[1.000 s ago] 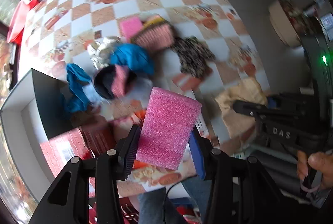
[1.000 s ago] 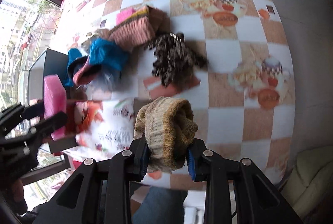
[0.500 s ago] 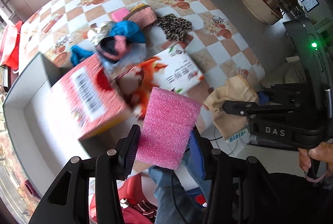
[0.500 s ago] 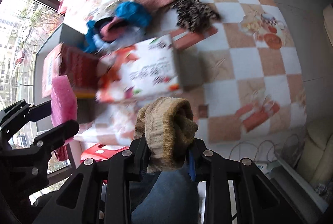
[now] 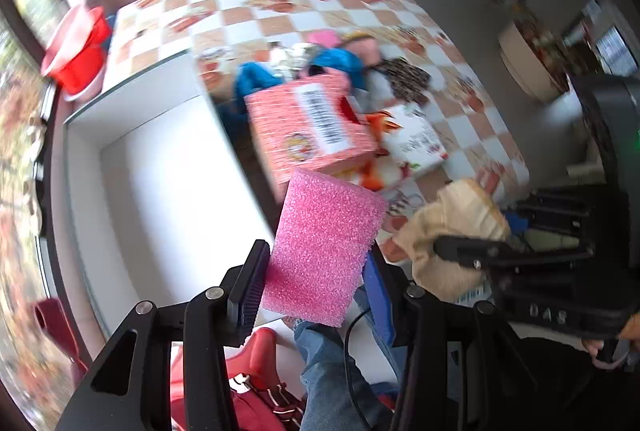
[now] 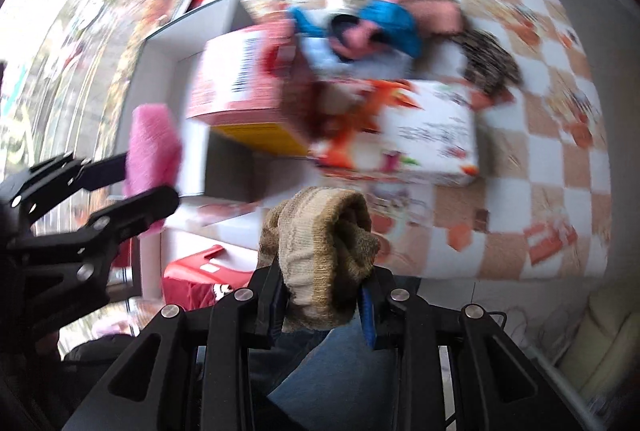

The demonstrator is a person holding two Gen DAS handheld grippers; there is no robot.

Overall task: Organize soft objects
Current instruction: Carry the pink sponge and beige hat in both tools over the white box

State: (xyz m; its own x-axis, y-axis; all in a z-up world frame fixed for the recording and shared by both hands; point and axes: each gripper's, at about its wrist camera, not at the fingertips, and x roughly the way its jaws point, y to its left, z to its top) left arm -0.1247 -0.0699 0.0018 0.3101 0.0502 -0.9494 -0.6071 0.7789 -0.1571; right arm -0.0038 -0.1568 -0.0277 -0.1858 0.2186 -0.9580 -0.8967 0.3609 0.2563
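My left gripper is shut on a pink foam sponge, held in the air off the table's near edge; it also shows in the right wrist view. My right gripper is shut on a rolled tan knitted sock, also seen in the left wrist view. A pile of soft things lies on the checked table: blue cloth, a pink knitted piece and a leopard-print piece.
An open white box stands at the table's left end. A red-and-white carton and a white carton with orange print lie beside it. A red basin sits far left. My legs and a red stool are below.
Both grippers have pulled back and up from the table, still holding the sponge and the sock. The white box and the two cartons have come into full view.
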